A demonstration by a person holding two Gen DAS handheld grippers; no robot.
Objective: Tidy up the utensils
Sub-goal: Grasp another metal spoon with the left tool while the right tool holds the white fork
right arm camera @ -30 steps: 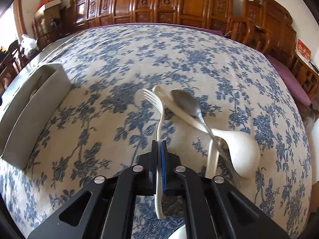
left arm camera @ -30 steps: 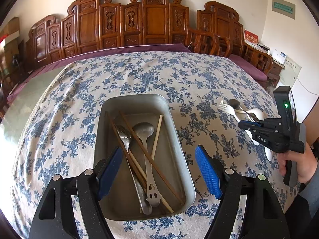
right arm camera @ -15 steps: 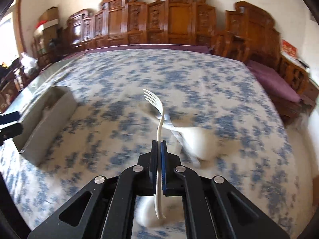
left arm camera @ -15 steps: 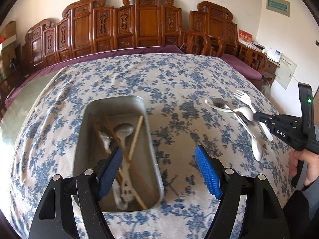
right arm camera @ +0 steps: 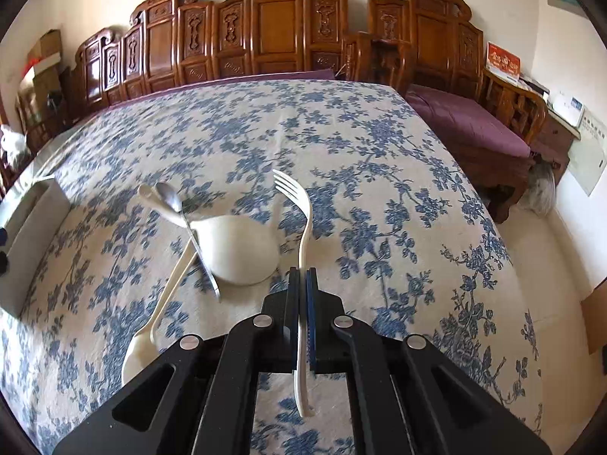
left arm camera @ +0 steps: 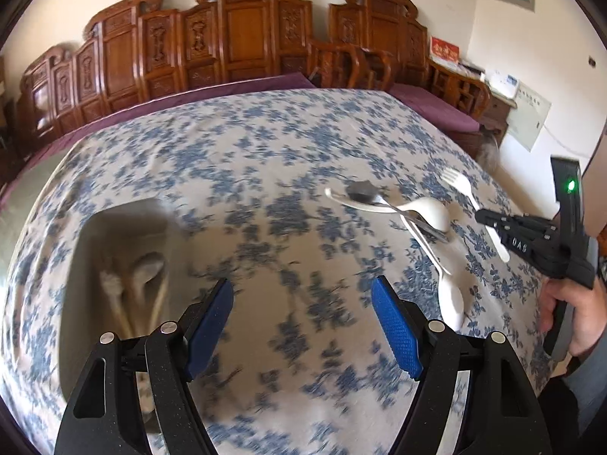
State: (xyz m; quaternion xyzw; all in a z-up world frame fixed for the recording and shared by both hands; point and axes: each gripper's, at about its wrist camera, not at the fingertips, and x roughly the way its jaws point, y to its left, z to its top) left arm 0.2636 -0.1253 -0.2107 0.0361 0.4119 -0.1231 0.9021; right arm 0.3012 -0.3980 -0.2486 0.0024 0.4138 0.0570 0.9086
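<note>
Fork (right arm camera: 303, 220) clamped in right tool (right arm camera: 302, 276) — tines forward, above tablecloth (right arm camera: 379, 174)

One white plastic fork (right arm camera: 305, 215); one big white ladle-type spoon (right arm camera: 237, 250), one smaller white spoon (right arm camera: 152, 326), one metal spoon (right arm camera: 178, 212). One metal tray (left arm camera: 110, 227), contents blurred: at least two spoons (left arm camera: 146, 269) plus some chopsticks (left arm camera: 159, 303), number unclear

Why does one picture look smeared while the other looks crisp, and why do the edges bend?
Left wrist view: motion blur smears the tablecloth and metal tray, though the left gripper stays sharp. Right wrist view: crisp, with the white fork in the right gripper casting a soft shadow. Both: fisheye lenses curve the edges.
</note>
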